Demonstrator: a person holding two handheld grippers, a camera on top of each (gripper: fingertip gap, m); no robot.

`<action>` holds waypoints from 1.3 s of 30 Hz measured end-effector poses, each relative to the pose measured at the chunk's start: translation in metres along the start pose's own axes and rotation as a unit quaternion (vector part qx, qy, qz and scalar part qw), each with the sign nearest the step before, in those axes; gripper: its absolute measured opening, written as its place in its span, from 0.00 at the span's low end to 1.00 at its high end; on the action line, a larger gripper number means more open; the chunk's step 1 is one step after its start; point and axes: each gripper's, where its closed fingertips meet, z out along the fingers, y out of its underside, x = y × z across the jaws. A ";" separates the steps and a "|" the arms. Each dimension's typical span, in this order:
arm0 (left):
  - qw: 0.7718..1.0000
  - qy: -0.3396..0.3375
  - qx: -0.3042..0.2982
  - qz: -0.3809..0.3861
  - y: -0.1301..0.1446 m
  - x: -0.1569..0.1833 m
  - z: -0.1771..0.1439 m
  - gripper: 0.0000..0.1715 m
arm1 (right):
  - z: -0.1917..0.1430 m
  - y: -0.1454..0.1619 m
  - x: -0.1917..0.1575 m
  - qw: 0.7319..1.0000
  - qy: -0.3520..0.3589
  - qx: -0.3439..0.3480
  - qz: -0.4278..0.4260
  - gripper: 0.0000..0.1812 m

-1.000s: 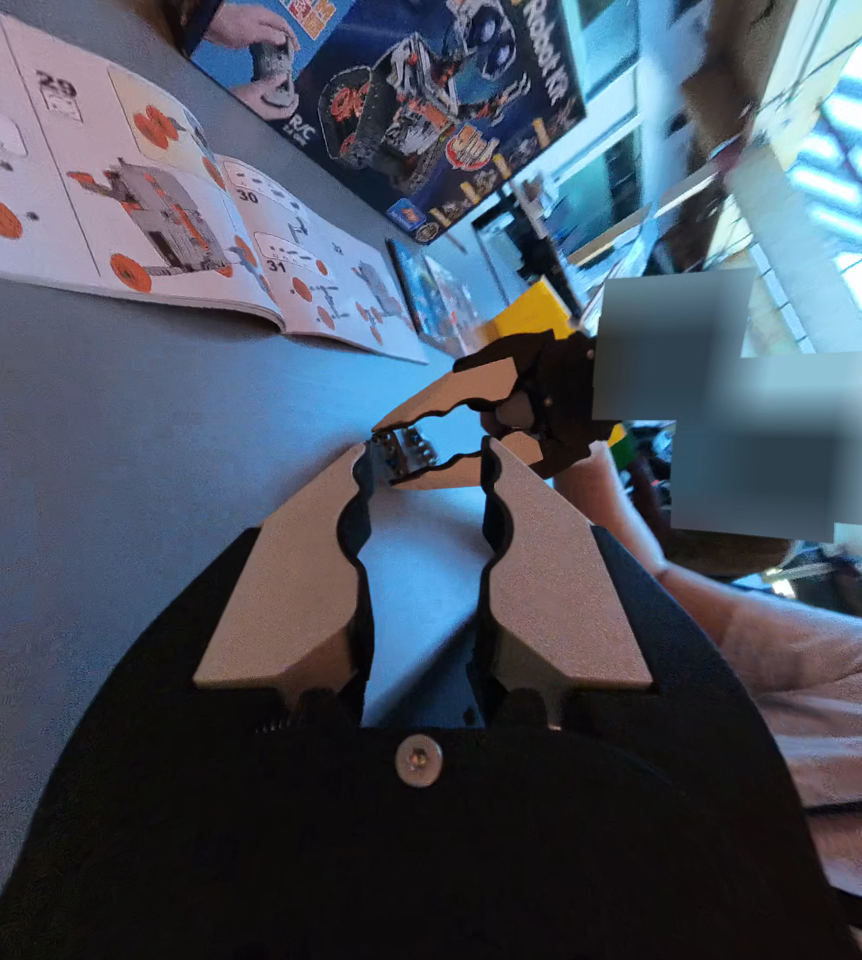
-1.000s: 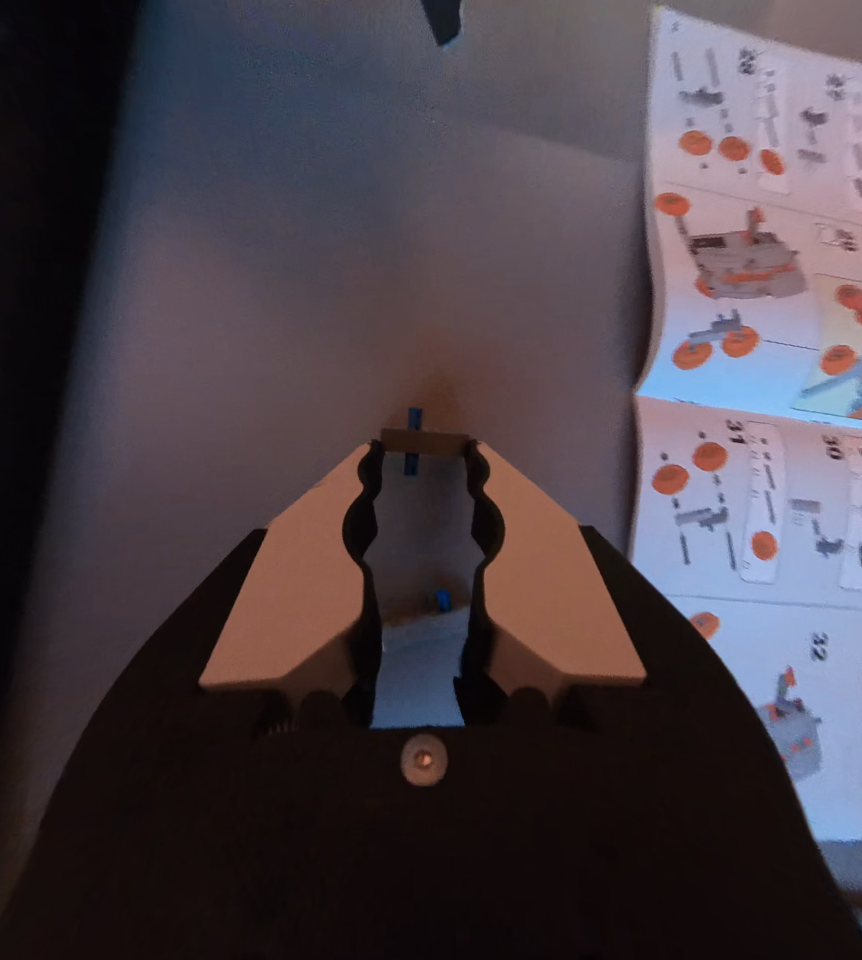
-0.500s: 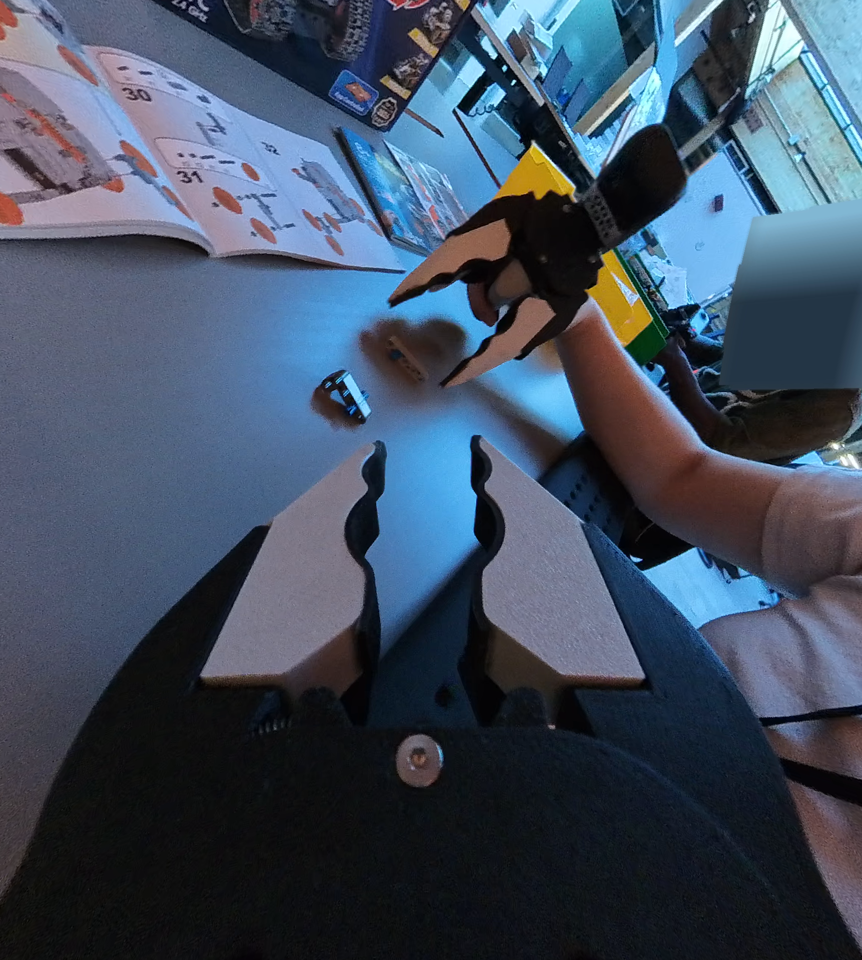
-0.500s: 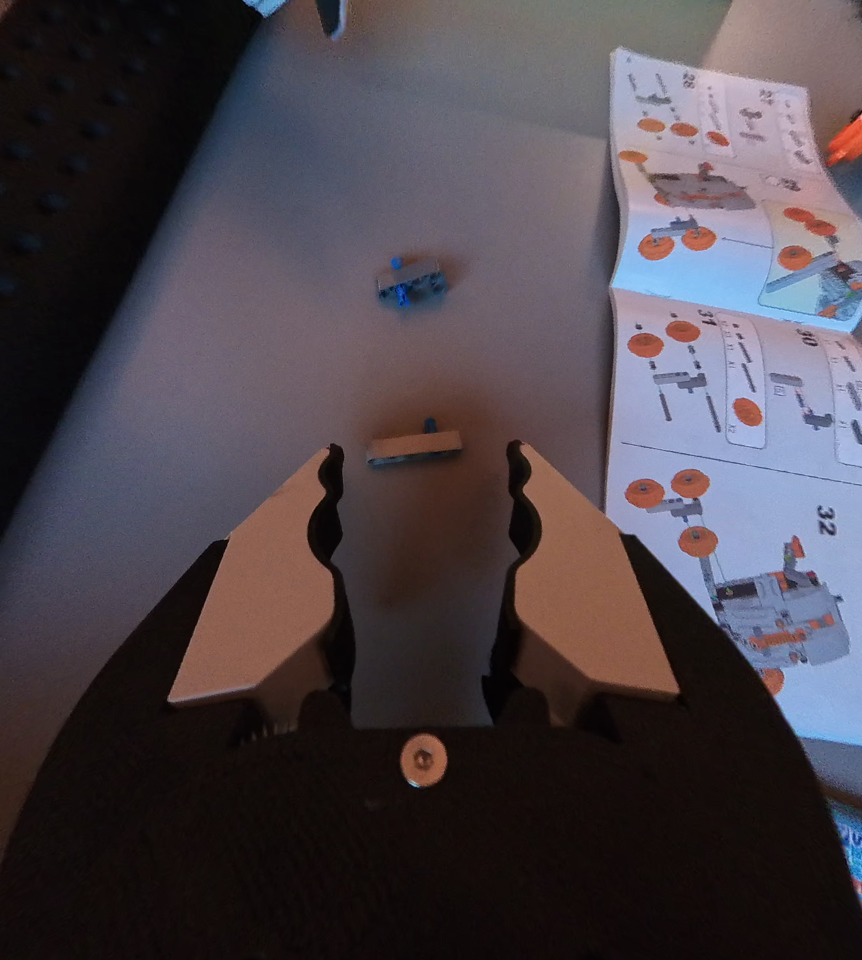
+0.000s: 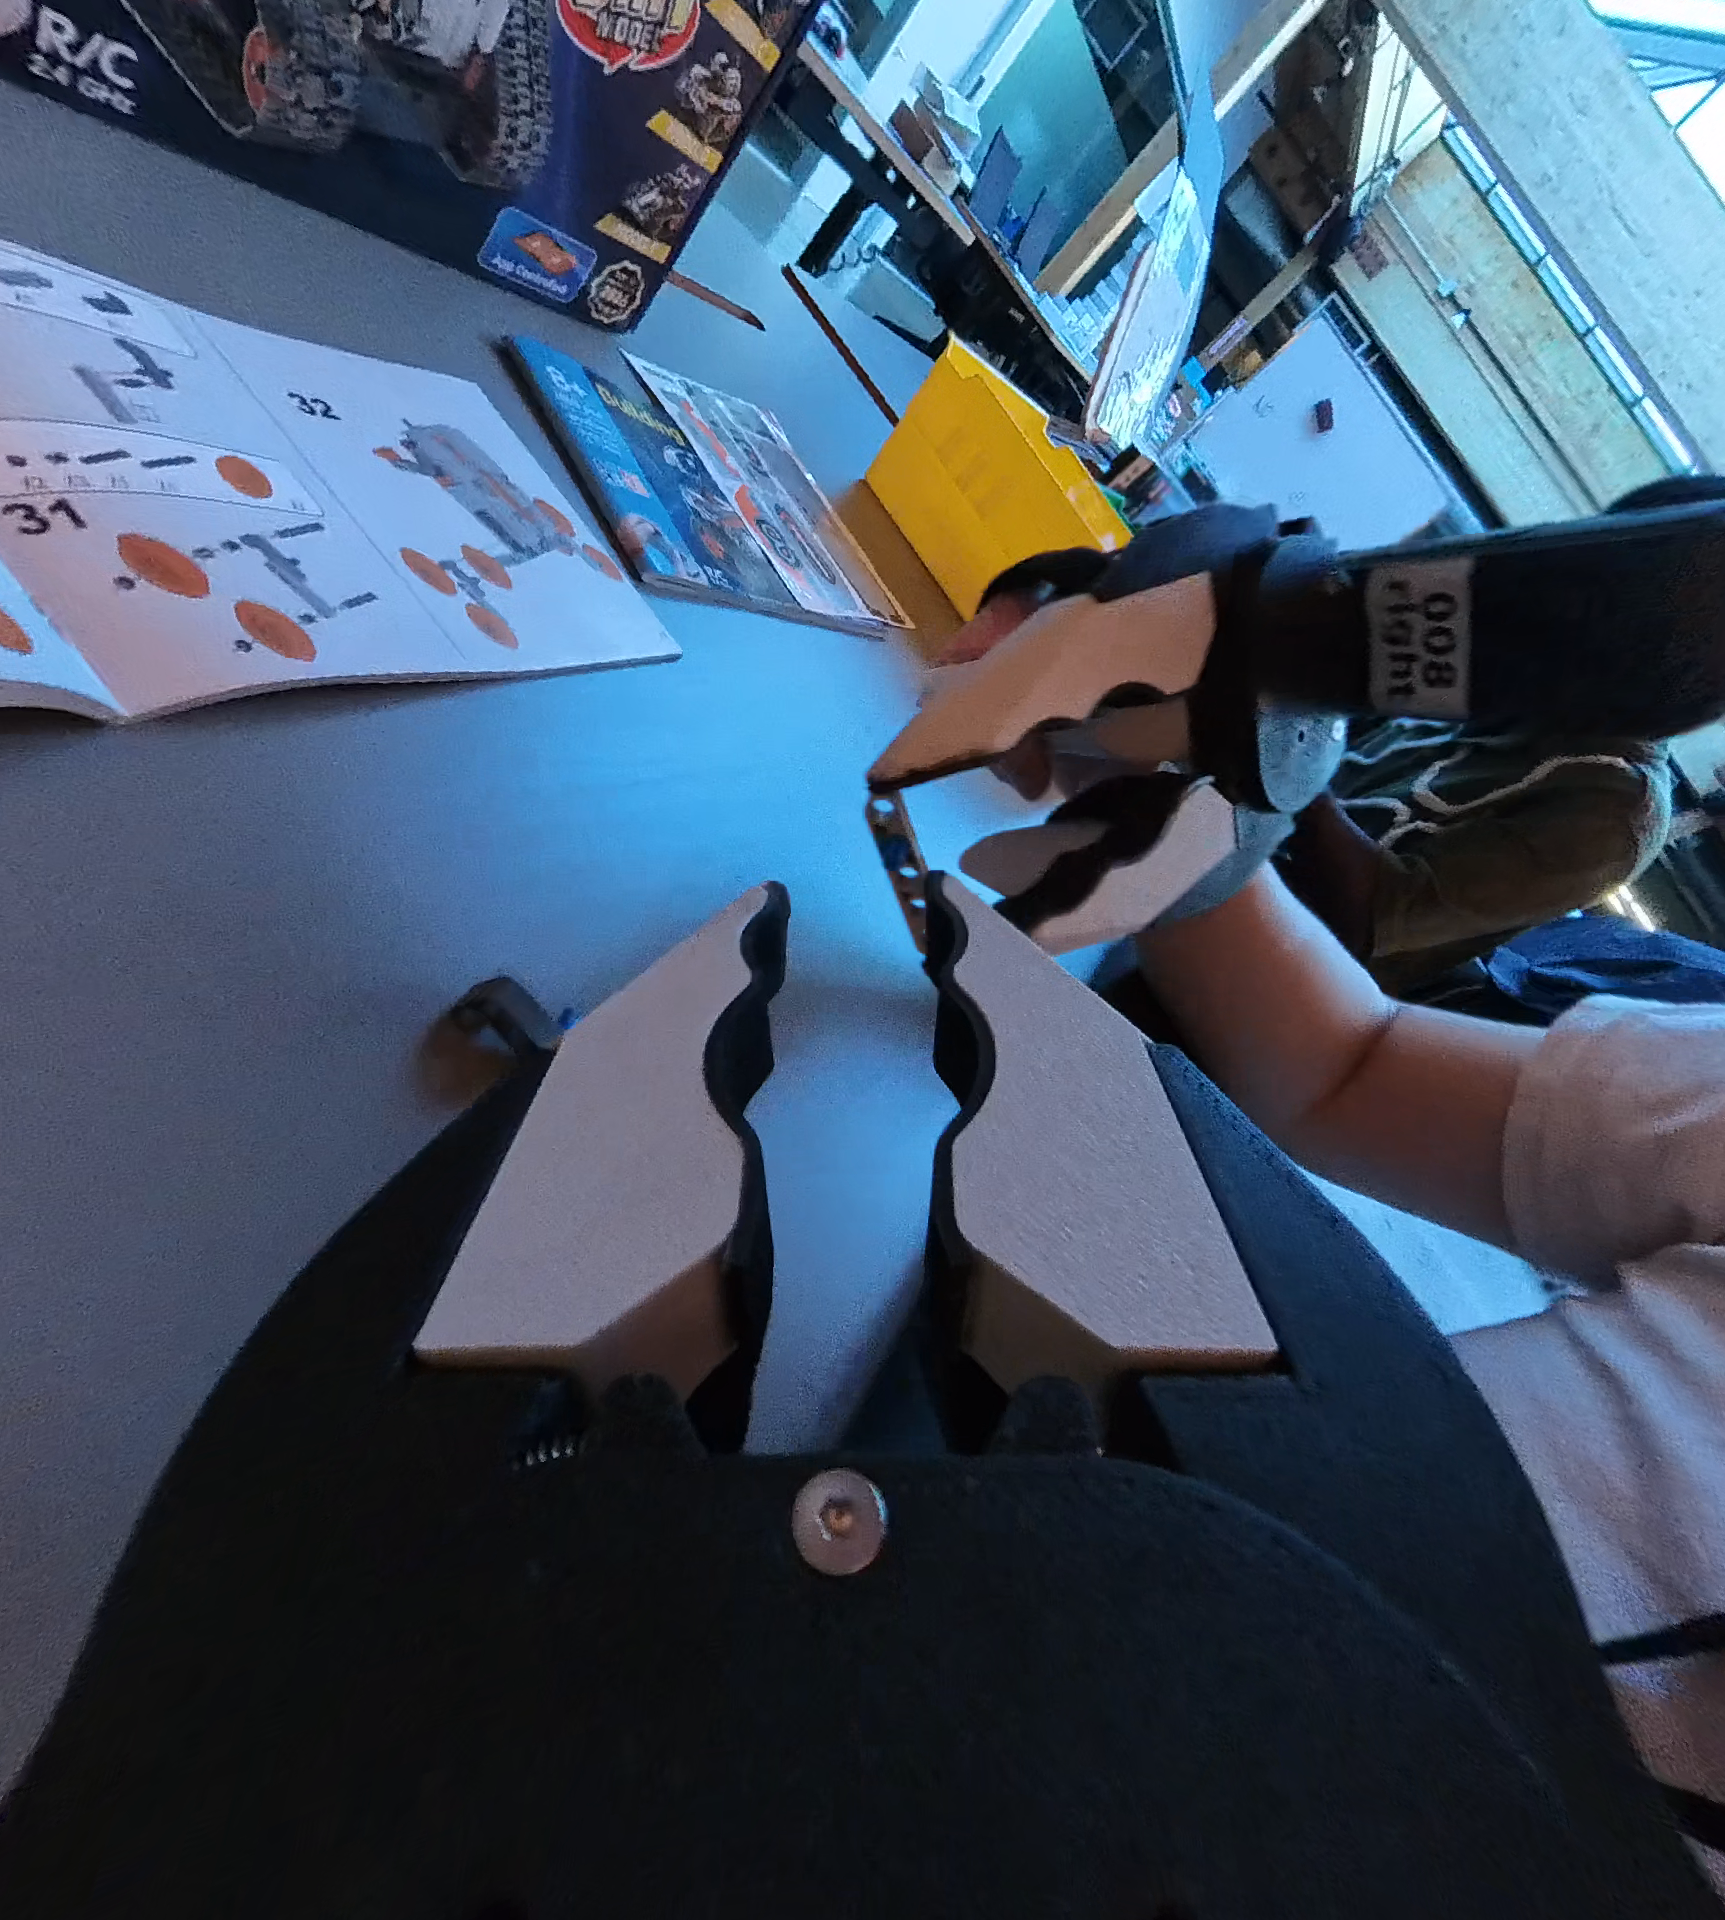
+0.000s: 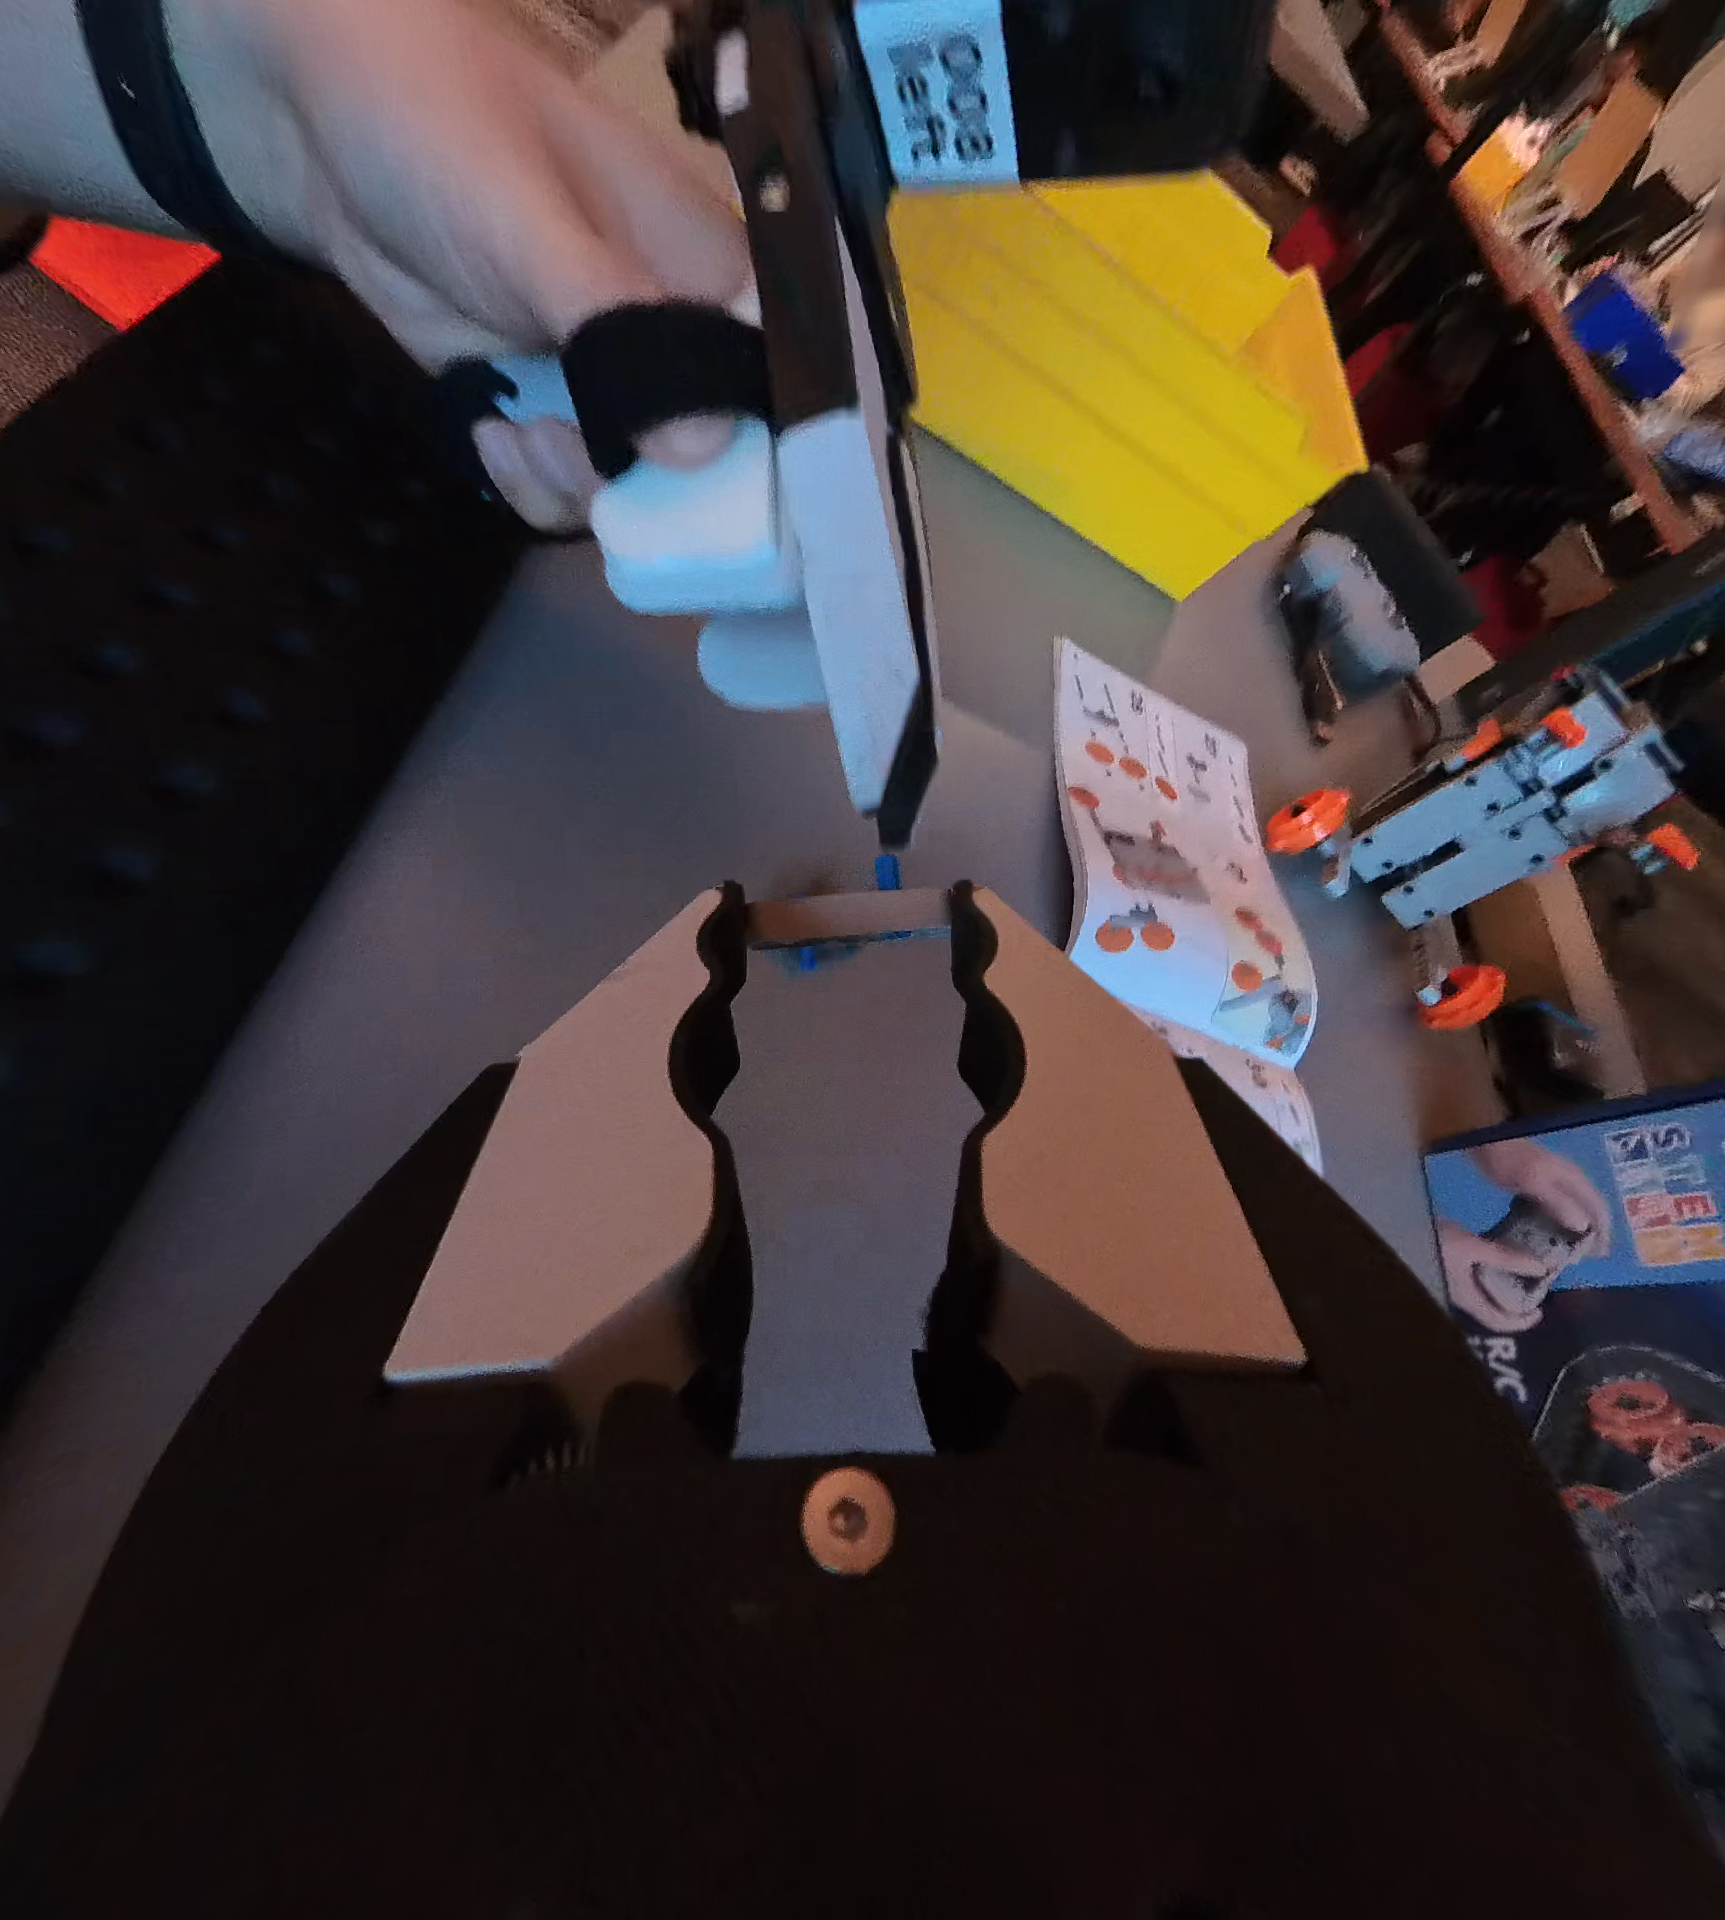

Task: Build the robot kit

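the right gripper (image 6: 847, 899) clamps a grey beam (image 6: 850, 916) end to end, steadiest held level, while the left gripper (image 5: 856, 902) gapes empty beside it.

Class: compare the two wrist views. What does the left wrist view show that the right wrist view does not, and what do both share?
Only the left wrist view: a small dark piece on the table beside the open left gripper.
Only the right wrist view: a grey model with orange wheels.
Both: the right gripper clamping a grey beam, the open instruction booklet, the yellow bin.
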 end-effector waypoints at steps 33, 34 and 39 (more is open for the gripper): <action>0.979 0.070 0.002 0.190 -0.004 0.034 -0.011 0.01 | -0.002 -0.035 0.001 0.789 -0.223 0.222 0.528 0.03; 0.980 0.075 -0.002 0.185 -0.003 0.034 -0.011 0.01 | -0.003 -0.034 0.000 0.791 -0.223 0.219 0.526 0.03; 0.980 0.120 -0.027 0.156 0.003 0.034 -0.010 0.01 | -0.002 -0.030 -0.005 0.817 -0.185 0.220 0.501 0.03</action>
